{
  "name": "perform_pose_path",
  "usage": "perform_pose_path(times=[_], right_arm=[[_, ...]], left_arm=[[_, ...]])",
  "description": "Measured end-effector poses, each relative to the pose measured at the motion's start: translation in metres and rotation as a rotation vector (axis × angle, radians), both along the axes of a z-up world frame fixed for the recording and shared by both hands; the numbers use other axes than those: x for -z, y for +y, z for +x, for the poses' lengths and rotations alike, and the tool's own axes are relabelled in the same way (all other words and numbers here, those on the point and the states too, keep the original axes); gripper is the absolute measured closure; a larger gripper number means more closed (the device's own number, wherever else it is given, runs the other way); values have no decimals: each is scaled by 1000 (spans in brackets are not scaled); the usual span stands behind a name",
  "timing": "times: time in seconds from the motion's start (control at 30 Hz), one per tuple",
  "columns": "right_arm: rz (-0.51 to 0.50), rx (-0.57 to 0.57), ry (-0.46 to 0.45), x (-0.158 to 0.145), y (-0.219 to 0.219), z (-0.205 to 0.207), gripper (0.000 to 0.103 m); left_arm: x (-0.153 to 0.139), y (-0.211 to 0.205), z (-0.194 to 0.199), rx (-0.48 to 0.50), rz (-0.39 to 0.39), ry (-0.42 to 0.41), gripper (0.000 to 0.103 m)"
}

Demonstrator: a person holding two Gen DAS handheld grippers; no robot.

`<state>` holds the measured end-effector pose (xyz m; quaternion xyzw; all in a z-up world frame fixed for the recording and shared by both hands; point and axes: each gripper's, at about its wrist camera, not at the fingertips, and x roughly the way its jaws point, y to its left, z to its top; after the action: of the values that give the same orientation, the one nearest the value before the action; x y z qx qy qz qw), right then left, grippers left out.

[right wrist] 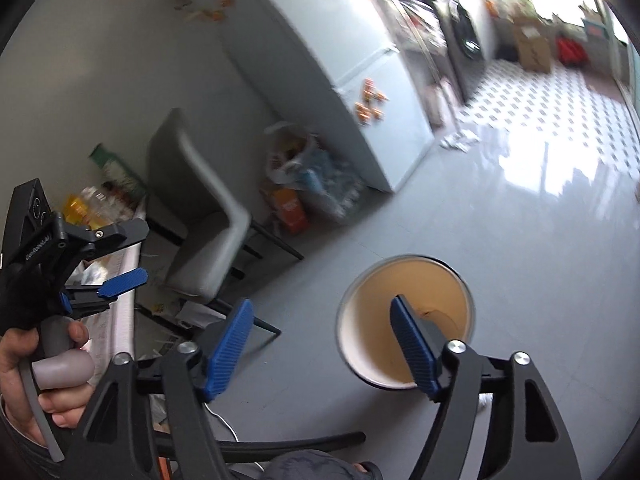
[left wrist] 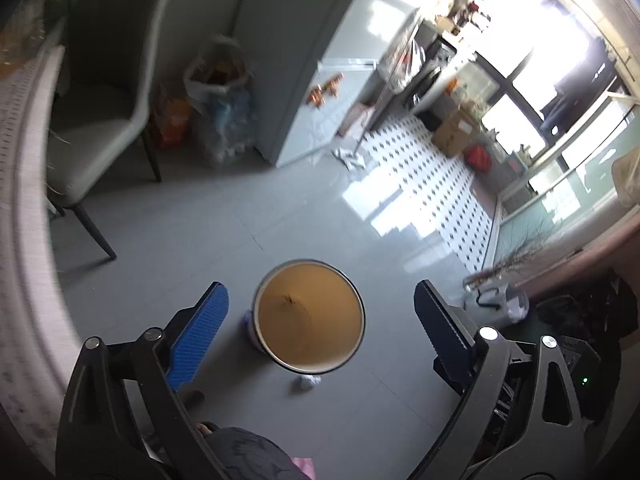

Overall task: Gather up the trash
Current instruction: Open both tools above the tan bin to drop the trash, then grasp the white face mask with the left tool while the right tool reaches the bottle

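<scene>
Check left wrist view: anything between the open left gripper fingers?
Yes: the round bin on the floor below, with a crumpled paper wad beside its rim.

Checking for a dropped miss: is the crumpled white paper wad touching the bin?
Cannot tell. In the left wrist view the paper wad lies on the floor right at the near rim of the bin, but the rim overhangs it, hiding any gap.

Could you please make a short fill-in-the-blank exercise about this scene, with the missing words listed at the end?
1. The round bin standing on the floor has a ____ coloured lining.
2. The pads of the left hand-held gripper are ____ in colour.
3. Both the left and the right hand-held gripper hold ____ between their jaws.
4. A crumpled ball of paper lies on the floor just ____ the bin.

Missing words: orange; blue; nothing; outside
</scene>
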<state>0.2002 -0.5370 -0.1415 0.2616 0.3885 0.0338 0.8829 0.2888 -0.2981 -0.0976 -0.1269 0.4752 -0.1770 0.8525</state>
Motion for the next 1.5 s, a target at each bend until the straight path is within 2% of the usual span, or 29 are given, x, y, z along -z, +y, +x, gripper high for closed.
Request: perform_pose_path(times=[0.17, 0.3, 0.6, 0.87, 1.07, 1.3, 1.33, 1.4, 1.47, 1.5], right_arm=[[-47, -56, -89, -45, 54, 4, 7], [-70, -116, -126, -73, 99, 7, 7], [-81, -245, -162, -108, 191, 3, 7], [-86, -334, -168, -115, 256, -9, 7], [-99, -397, -158, -112, 293, -15, 7], [-116, -429, -132, -108, 318, -17, 7], [-115, -431, -130, -108, 320, -18, 7], [-118, -434, -130, -107, 321, -20, 7], [-122, -431, -126, -105, 321, -21, 7], [-122, -429, -121, -104, 321, -21, 7]], left_arm=[[-41, 70, -24, -113, 0, -84, 6], [-59, 134, -47, -215, -17, -119, 6], [-74, 245, -110, -384, 39, -203, 6], [-60, 311, -154, -448, 92, -210, 6], [-45, 341, -179, -470, 142, -219, 6], [-15, 361, -179, -450, 201, -164, 6], [-12, 363, -177, -450, 203, -156, 7], [-7, 363, -176, -448, 219, -148, 20], [-3, 361, -173, -434, 238, -133, 50], [-3, 361, -172, -418, 221, -131, 55]])
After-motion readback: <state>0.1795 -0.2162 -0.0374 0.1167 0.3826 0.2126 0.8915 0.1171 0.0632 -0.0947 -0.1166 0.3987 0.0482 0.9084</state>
